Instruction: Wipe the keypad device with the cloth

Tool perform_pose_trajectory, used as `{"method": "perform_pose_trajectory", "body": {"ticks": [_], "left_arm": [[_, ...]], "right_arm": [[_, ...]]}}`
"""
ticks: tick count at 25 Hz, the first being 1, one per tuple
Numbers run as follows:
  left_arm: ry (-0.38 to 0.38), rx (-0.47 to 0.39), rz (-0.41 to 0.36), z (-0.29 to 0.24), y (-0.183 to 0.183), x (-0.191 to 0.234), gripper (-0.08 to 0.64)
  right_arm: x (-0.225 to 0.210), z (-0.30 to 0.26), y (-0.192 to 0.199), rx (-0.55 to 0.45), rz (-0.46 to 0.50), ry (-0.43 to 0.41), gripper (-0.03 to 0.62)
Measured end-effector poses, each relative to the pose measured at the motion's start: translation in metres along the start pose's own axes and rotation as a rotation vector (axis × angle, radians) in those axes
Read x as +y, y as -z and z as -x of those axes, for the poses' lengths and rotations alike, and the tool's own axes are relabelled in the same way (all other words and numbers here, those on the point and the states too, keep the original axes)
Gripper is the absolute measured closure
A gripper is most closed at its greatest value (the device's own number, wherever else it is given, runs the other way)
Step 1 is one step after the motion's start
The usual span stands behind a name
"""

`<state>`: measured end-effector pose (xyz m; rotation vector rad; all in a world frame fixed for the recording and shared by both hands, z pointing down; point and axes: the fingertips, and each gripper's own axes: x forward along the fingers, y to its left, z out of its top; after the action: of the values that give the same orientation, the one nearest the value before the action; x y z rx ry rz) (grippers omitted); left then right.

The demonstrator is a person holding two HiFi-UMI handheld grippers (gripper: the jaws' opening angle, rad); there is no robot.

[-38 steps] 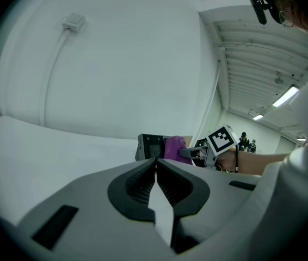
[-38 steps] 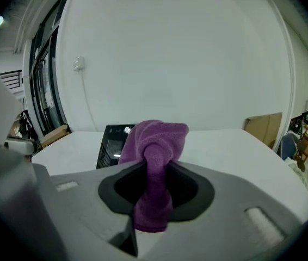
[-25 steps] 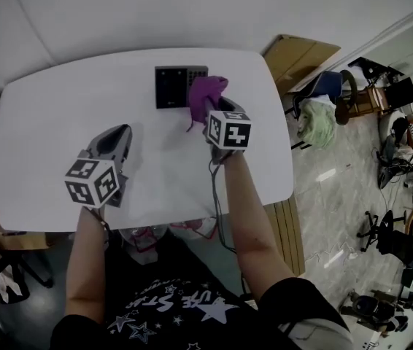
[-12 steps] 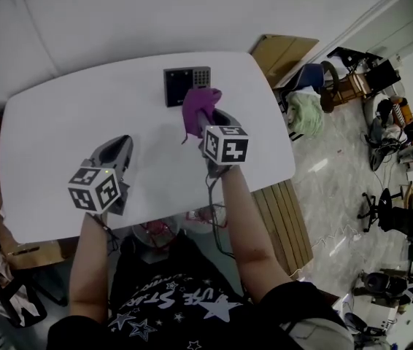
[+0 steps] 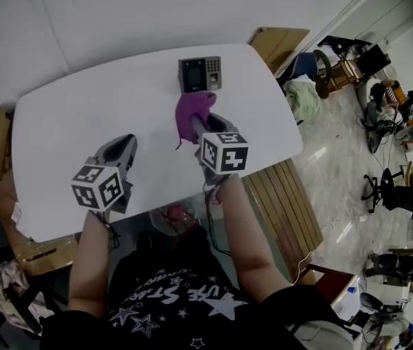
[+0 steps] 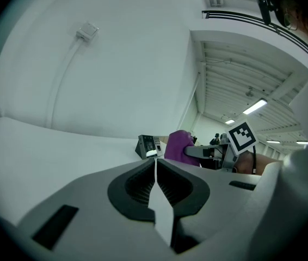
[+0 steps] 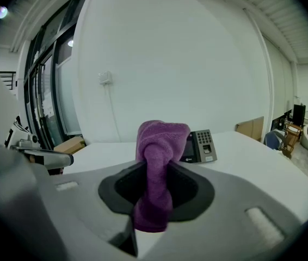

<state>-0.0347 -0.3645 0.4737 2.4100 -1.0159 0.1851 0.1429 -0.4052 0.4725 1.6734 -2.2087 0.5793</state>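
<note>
keypad device [image 5: 200,74]: dark wedge-shaped unit, small screen on its left, grid of keys on its right, standing near the far edge of the white table [image 5: 82,115]. right gripper [image 5: 205,122]: jaws clamped on a purple cloth [image 7: 156,167], which is bunched and sticks up past the jaw tips just in front of the device; contact cannot be told. left gripper [image 6: 155,170]: jaws pressed together, nothing between them, held over the table's near left part, well apart from the device.
</note>
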Motion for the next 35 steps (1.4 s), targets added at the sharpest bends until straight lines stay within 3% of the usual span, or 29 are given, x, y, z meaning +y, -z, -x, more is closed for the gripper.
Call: {"method": "perform_pose_trajectory", "body": {"ticks": [10, 17, 25, 35], "left_arm": [[0.132, 0.029, -0.057, 0.060, 0.015, -0.005, 0.540], [0.227, 0.062, -0.091, 0.072, 0.035, -0.036, 0.541], [0.261, 0.068, -0.096, 0.084, 0.054, -0.066, 0.541], [0.252, 0.060, -0.111, 0.138, 0.080, -0.115, 0.541]], "right_arm": [[0.084, 0.063, 0.043, -0.022, -0.051, 0.064, 0.494], [0.091, 0.116, 0.078, -0.013, -0.097, 0.144, 0.494], [0.095, 0.140, 0.105, 0.003, -0.115, 0.145, 0.494], [0.130, 0.211, 0.116, -0.092, -0.103, 0.071, 0.494]]}}
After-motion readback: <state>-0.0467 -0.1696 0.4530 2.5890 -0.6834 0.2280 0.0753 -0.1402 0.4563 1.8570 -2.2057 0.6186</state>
